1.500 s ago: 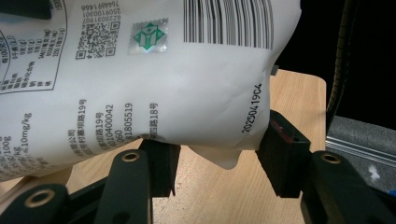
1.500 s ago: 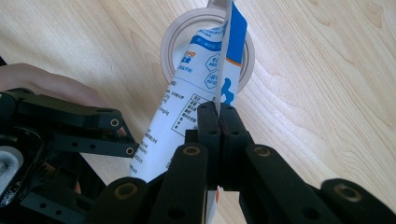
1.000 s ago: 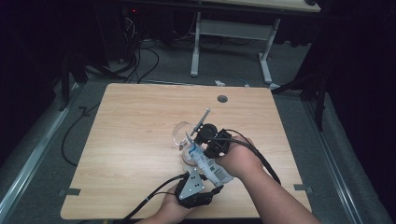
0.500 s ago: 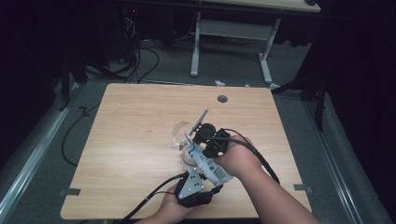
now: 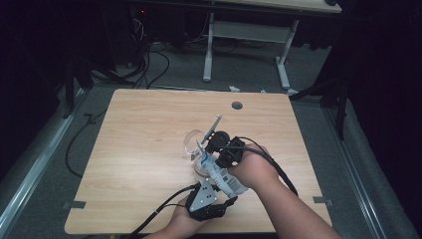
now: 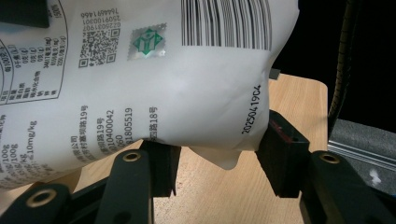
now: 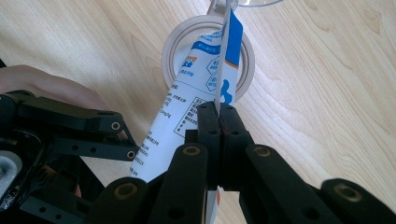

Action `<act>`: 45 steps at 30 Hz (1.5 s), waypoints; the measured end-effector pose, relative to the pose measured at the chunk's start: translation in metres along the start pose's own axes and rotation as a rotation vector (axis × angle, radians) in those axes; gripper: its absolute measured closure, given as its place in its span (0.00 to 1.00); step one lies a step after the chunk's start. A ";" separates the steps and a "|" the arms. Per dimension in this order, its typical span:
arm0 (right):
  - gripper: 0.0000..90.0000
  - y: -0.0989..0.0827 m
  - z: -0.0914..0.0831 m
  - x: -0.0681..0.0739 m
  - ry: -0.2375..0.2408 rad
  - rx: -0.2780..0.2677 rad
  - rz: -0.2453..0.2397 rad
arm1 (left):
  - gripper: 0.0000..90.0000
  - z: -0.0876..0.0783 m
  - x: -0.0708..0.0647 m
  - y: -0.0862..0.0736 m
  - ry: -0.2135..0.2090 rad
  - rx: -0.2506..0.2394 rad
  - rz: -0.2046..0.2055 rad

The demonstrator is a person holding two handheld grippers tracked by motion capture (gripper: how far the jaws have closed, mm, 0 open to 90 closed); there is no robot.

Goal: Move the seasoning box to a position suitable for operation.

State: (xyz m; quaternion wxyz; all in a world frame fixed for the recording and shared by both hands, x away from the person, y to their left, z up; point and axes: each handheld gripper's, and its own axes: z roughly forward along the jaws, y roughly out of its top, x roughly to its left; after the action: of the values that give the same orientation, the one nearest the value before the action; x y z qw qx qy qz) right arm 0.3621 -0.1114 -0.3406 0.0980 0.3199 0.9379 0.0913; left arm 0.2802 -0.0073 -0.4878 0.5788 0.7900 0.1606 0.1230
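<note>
At the near edge of the tabletop, the left tool grips the lower body of a white printed pouch, its black jaws set partway apart with the bag bulging between them; in the left gripper view the pouch fills the space above the jaws, barcode and date stamp toward the camera. Just beyond, the right tool pinches the pouch's flat upper seam, jaws pressed almost together on the thin edge, as the right gripper view shows where the blue-and-white seam rises from between the closed pads. The pouch's long axis runs from the left tool near the person away and slightly leftward across the tabletop, its top end tilted out over a small round container whose pale rim sits directly beneath the seam. A clear glass bowl stands just beyond and to the left of the container, touching or nearly touching it; which cannot be told. The right tool is nearer the mouth of the pouch and the container, so any opening or tipping seems to turn on that hand, with the left steadying the weight from behind. At the far side, a round cable hole marks the tabletop, well apart from the work.
</note>
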 end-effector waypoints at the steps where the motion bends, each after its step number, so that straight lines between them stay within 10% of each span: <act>1: 1.00 0.000 0.000 0.000 -0.002 0.001 0.001 | 0.59 0.000 0.000 0.000 0.000 0.000 0.000; 45: 1.00 0.000 -0.007 0.001 -0.020 -0.005 -0.009 | 0.59 -0.002 0.001 0.001 0.004 -0.013 0.005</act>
State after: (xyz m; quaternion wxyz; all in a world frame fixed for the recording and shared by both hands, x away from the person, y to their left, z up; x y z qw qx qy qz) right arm 0.3598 -0.1113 -0.3337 0.1086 0.3164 0.9381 0.0898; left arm 0.2803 -0.0060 -0.4863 0.5835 0.7863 0.1587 0.1271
